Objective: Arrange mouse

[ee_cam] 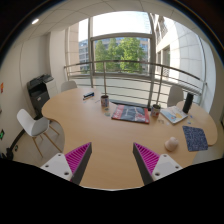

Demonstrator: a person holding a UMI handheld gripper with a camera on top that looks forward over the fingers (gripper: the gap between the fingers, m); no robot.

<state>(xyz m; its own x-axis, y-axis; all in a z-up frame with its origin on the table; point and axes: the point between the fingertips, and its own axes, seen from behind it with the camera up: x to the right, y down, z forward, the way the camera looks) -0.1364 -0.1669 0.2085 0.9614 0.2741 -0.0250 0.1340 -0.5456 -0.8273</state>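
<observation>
A pale, rounded mouse [171, 144] lies on the wooden table [110, 135], to the right beyond my right finger, next to a dark blue mouse mat [195, 138]. My gripper [112, 160] is open and empty, held above the near part of the table. Its magenta pads [77, 158] stand wide apart with bare table between them. The mouse is well ahead and to the right of the fingers.
A colourful book [130, 113] lies mid-table. A cup [104, 101] and a dark mug [155, 110] stand further back. A notebook [174, 114] lies far right. White chairs [35, 126] stand to the left. A railing and windows are behind.
</observation>
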